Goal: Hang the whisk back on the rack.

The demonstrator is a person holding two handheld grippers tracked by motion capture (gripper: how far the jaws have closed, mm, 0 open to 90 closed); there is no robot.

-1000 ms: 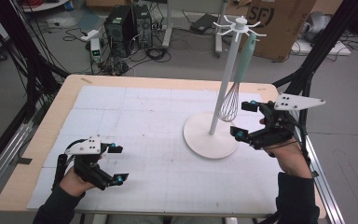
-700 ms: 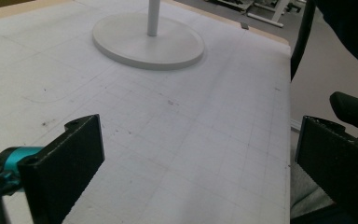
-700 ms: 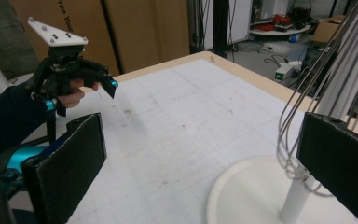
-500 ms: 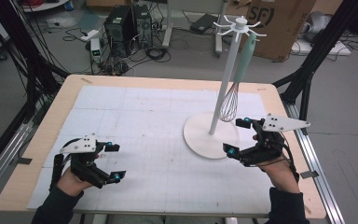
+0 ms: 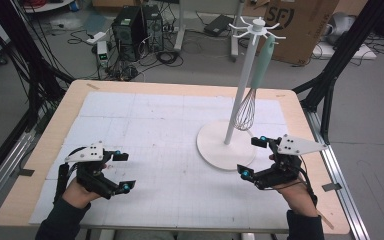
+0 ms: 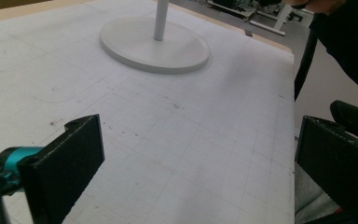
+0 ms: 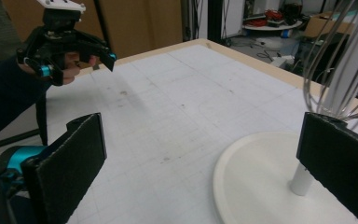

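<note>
A white utensil stand [image 5: 240, 82] rises from a round base [image 5: 213, 145] on the right half of the table. A whisk [image 5: 245, 114] with a pale green handle hangs from one of its top hooks, its wire head beside the pole. My right gripper [image 5: 251, 157] is open and empty, just in front of the base's right edge. In the right gripper view its jaws [image 7: 205, 172] frame the base [image 7: 261, 182] and the whisk wires [image 7: 326, 60]. My left gripper [image 5: 125, 171] is open and empty at the front left, low over the white mat. The left gripper view looks between its jaws [image 6: 200, 172] toward the base [image 6: 154, 44].
A white gridded mat [image 5: 160, 130] covers the wooden table [image 5: 75, 92]. Black frame posts [image 5: 330, 75] stand by the right edge and cables hang at the left. Computer towers [image 5: 135, 25] and a cardboard box [image 5: 300, 25] sit on the floor beyond.
My right gripper has drawn back from beside the whisk toward the table's front edge, ending lower in front of the stand's base. The left gripper has barely shifted.
</note>
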